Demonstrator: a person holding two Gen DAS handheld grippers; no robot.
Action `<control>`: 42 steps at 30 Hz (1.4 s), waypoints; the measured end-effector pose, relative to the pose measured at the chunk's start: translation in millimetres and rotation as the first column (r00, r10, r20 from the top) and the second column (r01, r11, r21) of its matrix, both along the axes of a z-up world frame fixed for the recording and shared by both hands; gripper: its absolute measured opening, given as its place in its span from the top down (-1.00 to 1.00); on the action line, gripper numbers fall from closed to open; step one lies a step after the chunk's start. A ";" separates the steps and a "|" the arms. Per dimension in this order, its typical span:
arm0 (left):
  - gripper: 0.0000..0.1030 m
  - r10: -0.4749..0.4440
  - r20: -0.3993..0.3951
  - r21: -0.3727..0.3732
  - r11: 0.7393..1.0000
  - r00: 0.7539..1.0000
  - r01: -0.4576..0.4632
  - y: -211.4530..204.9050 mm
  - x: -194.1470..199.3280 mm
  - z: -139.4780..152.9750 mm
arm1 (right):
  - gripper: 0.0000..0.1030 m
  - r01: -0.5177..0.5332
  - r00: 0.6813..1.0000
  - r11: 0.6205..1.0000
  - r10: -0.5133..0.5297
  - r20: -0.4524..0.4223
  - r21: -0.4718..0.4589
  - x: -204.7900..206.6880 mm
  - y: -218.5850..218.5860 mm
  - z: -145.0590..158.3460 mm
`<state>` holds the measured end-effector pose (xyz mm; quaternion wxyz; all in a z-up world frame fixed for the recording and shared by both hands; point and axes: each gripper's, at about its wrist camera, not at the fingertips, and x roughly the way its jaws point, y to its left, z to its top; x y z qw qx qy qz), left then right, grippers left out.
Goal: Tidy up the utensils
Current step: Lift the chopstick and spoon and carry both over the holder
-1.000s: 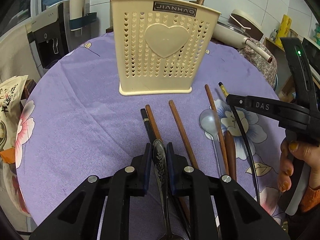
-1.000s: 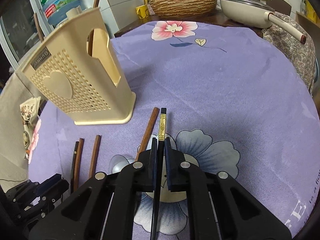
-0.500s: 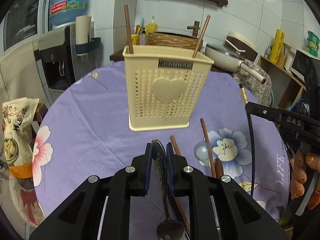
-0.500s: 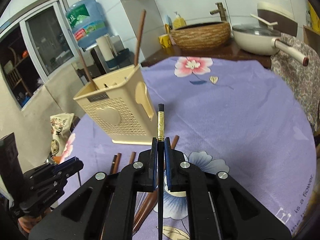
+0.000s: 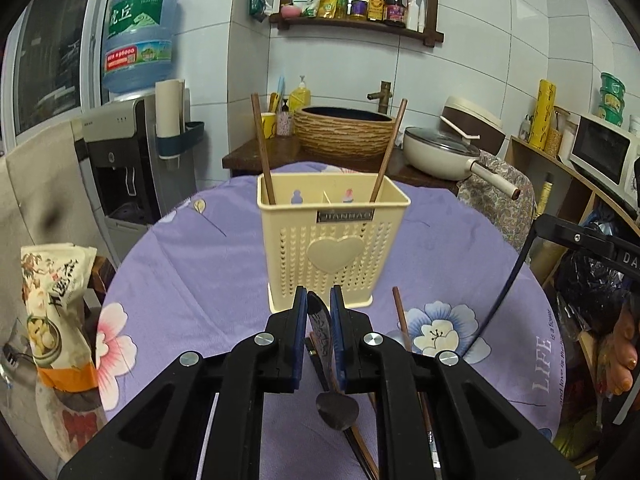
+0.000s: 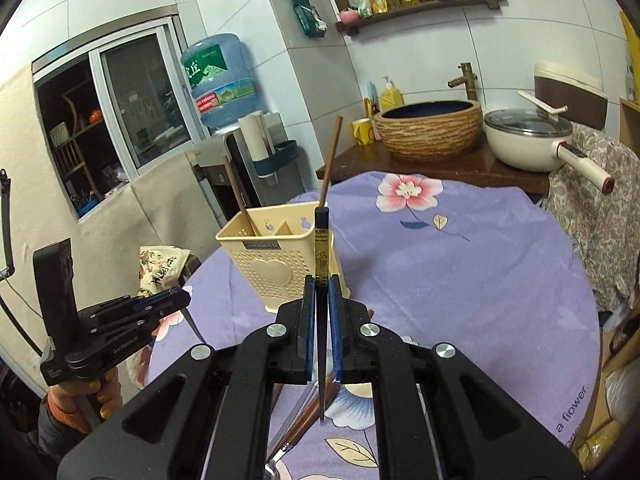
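Utensils are in both of my claws, lifted above the desk. My left claw (image 5: 319,314) has a metal spoon (image 5: 334,400) by its handle, with the bowl hanging down on the near side; its jaws are closing on that handle. My right claw (image 6: 322,312) is fully closed on a black chopstick (image 6: 321,248) with a gold band, which stands almost upright between the blue pads (image 6: 309,320). Under my claws, more brown chopsticks (image 5: 400,320) lie loose on the purple flowered cloth of the desk (image 5: 192,264). Just beyond, near the middle of the desk, stands the cream utensil holder (image 5: 334,244) with a heart on its front. Two brown chopsticks already lean in it, one in the left part and one in the right. Far behind the desk I see a woven basin (image 5: 346,132) and, to the left, a water dispenser (image 5: 124,152).
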<state>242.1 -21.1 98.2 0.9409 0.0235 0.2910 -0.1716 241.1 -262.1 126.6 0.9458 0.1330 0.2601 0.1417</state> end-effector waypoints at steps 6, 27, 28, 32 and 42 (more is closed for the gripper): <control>0.78 -0.001 0.026 0.007 1.000 1.000 0.001 -1.6 5.5 12.6 | 0.86 -0.012 0.999 1.000 0.013 0.034 -0.029 4.2 6.2 18.1; 0.96 0.101 0.186 -0.105 0.991 0.977 -0.083 -10.4 89.4 139.7 | 0.86 0.023 0.962 0.997 -0.004 0.272 -0.067 76.8 43.5 156.5; 0.96 0.108 0.183 -0.105 0.990 0.977 -0.090 -11.1 93.9 137.1 | 0.86 0.028 0.964 0.997 -0.008 0.267 -0.071 83.8 45.5 155.4; 0.96 0.118 0.151 -0.095 0.990 0.981 -0.104 -18.6 112.6 114.6 | 0.86 0.055 0.969 0.994 -0.029 0.245 -0.099 105.9 56.9 135.3; 0.96 0.108 0.041 -0.073 0.992 0.993 -0.105 -21.6 123.7 52.3 | 0.86 0.037 0.996 0.995 -0.029 0.083 -0.094 137.6 67.6 54.5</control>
